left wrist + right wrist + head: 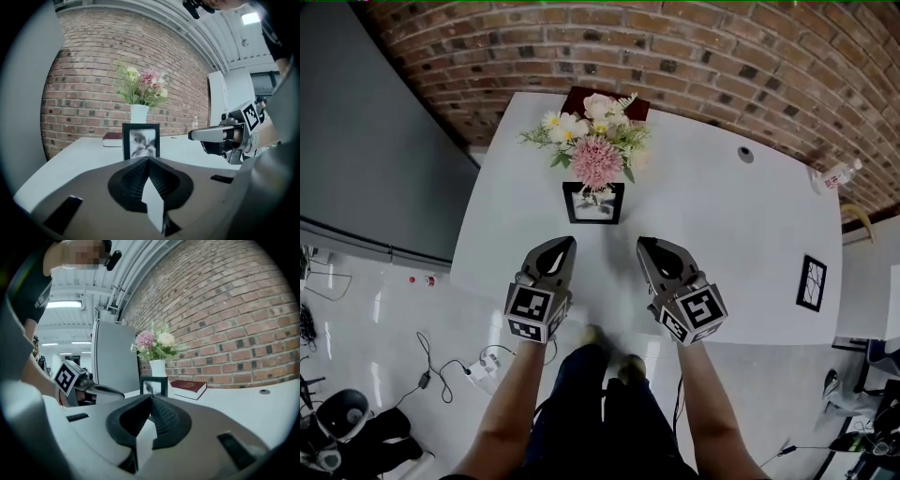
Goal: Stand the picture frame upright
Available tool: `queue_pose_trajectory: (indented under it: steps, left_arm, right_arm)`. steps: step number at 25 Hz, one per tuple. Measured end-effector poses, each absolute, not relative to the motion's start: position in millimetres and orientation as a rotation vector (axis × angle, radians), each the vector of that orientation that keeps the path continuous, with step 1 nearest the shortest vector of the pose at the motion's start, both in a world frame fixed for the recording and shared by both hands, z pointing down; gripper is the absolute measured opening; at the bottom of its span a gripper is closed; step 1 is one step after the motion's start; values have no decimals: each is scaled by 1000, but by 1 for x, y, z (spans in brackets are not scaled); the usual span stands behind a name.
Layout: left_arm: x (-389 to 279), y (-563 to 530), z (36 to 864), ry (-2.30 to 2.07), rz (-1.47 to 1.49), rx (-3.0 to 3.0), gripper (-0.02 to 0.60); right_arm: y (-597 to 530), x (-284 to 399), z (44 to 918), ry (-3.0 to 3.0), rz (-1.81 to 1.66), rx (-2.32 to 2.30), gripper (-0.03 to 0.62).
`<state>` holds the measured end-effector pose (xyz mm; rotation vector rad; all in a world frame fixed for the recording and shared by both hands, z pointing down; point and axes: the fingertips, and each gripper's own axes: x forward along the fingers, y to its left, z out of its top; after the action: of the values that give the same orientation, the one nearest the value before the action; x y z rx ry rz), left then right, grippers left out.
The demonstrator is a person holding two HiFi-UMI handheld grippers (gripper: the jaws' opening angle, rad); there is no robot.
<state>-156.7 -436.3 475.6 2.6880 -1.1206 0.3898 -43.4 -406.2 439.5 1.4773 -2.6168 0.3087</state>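
Observation:
The black picture frame point(594, 202) stands upright on the white table point(722, 234), in front of a white vase of flowers point(592, 141). The frame point(140, 141) shows straight ahead past the left jaws, and the frame point(154, 386) also sits just above the right jaws. My left gripper point(567, 246) is at the table's near edge, left of and nearer than the frame, shut with nothing in it. My right gripper point(645, 246) is to the frame's right and nearer, also shut and empty. Neither touches the frame.
A dark red book point(605, 98) lies behind the vase. A second small black frame point(812, 282) lies flat near the table's right edge. A round grommet point(745, 154) is set in the tabletop. Brick wall point(722, 56) behind; cables and gear on the floor at left.

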Motion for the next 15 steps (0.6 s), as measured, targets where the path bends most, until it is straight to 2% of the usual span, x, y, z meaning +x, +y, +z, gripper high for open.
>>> queue_pose_trajectory:
  steps: [15]
  left_arm:
    - [-159,-310,403,-1273,303,2648,0]
  right_arm:
    - [-289,-36,375,-2703,292,1372,3]
